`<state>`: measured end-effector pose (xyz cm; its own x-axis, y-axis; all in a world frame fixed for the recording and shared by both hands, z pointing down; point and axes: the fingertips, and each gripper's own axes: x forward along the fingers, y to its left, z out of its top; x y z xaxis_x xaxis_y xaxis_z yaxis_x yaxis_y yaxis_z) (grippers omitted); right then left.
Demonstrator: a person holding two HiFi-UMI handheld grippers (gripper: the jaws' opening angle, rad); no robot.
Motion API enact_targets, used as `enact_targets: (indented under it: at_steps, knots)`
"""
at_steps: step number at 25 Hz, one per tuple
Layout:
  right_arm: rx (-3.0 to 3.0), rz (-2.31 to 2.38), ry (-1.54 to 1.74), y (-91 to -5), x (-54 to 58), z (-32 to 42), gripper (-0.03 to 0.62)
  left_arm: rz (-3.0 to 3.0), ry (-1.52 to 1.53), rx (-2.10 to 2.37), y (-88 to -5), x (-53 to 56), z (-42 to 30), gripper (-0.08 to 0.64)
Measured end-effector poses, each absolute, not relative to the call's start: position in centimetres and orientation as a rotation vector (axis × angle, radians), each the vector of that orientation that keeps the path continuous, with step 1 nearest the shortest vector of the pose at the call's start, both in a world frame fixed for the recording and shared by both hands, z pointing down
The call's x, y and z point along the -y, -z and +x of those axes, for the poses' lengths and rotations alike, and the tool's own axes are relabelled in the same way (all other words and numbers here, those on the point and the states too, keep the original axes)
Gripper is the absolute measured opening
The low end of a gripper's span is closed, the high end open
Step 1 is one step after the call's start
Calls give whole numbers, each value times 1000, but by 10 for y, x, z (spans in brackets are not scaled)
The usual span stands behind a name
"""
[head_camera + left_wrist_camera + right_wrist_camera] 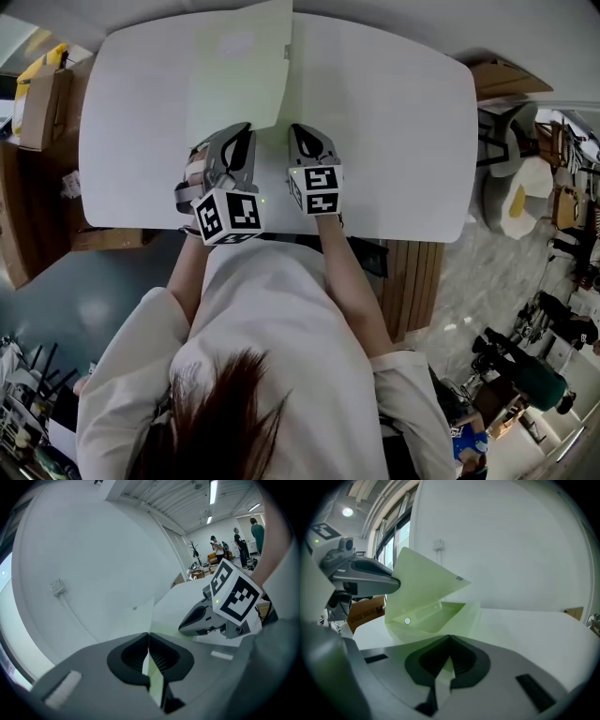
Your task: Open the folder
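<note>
The folder lay on the table straight ahead of both claws, its long axis running away from the person and its cover half raised. The left claw was clamped on the cover's near edge. The right claw, just beside it, was pinched on the lower leaf by the table. The cover would likely have to swing leftward, so the left claw seemed placed to carry it. The head view cut off the cover's far end, and the spine was hard to make out.
</note>
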<state>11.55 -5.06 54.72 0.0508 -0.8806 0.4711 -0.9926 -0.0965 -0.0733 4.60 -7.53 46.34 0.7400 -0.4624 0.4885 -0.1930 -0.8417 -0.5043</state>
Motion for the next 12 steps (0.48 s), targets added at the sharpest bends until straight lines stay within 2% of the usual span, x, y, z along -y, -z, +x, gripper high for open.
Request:
enact_targets:
  at_steps: [12]
  knots:
    - [1905,2040,-577,-549,51,114,6,-2509,843,-533,-457,80,36,15]
